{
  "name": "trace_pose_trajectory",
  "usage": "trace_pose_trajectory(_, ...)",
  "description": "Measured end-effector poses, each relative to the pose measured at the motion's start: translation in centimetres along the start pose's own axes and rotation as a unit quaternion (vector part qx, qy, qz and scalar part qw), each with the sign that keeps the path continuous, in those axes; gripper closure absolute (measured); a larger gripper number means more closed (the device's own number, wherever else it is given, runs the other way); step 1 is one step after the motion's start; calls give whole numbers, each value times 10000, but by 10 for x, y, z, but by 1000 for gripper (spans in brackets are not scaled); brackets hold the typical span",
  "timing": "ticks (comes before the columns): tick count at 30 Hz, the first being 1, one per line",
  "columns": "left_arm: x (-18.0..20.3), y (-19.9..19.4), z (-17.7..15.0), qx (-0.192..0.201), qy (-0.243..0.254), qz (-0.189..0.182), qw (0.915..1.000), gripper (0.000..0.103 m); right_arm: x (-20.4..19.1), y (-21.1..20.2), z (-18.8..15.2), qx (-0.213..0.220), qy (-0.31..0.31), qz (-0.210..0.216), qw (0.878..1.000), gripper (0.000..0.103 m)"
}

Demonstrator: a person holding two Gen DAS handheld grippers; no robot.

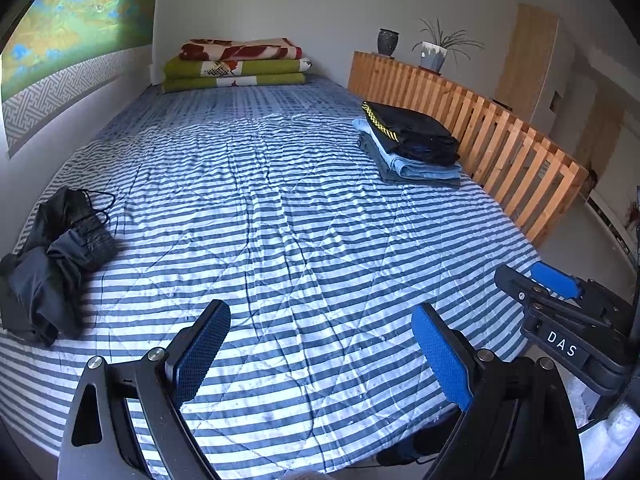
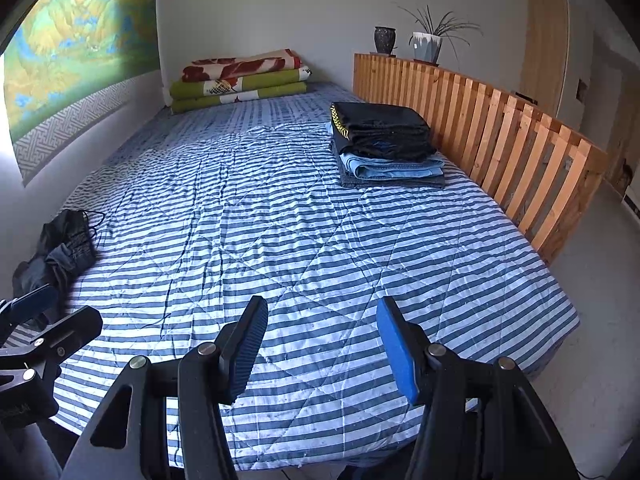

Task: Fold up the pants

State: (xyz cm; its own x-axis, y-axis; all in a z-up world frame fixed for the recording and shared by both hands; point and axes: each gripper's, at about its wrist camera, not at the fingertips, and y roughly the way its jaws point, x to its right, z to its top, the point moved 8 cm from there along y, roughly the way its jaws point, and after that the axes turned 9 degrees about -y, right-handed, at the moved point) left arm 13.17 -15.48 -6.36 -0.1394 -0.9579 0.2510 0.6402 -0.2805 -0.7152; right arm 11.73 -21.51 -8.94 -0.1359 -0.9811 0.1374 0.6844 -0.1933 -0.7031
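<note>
The left gripper (image 1: 320,356) is wide apart and holds nothing. The right gripper (image 2: 322,344) is also wide apart with nothing in it. Both hang over the near end of the striped bed cover (image 1: 280,220). The crumpled dark pants (image 1: 52,260) lie far to their left. A stack of folded clothes (image 2: 386,144) sits ahead on the right, near the wooden slat rail (image 2: 500,128)

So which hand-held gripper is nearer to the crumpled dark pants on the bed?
Left. The left hand-held gripper hangs over the bed's near edge, with the pants ahead to its left; the right one is farther right.
</note>
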Motion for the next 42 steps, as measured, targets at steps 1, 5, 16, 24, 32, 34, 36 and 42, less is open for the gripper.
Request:
trace_pose_trajectory(1,-1,1,0,-8,-9,4,10000,9,0,1,-1,-15,1,6,10000,50)
trace_pose_trajectory(5,-3,4,-1,-39,-44,20,10000,9,0,4,-2,-37,12,23,10000,50)
trace_pose_trajectory(16,-7,5,-2,-47,-62,38,10000,9,-1,7,-3,-58,34,27,10000,50)
trace_pose_trajectory(24,-4,4,-3,-43,-33,4,10000,9,-1,5,-5,-50,58,8,10000,50)
trace_pose_trajectory(32,-3,4,-3,-29,-38,1,10000,9,-3,4,-8,-84,69,32,9999,50)
trace_pose_trajectory(34,-4,3,-3,-31,-39,0,10000,9,-3,5,-8,-85,80,22,9999,50)
trace_pose_trajectory(36,-4,3,-3,-31,-40,6,10000,9,-3,6,-8,-104,82,32,9999,50)
trace_pose_trajectory(42,-4,4,-3,-48,-39,7,10000,9,-5,7,-8,-114,77,45,9999,50)
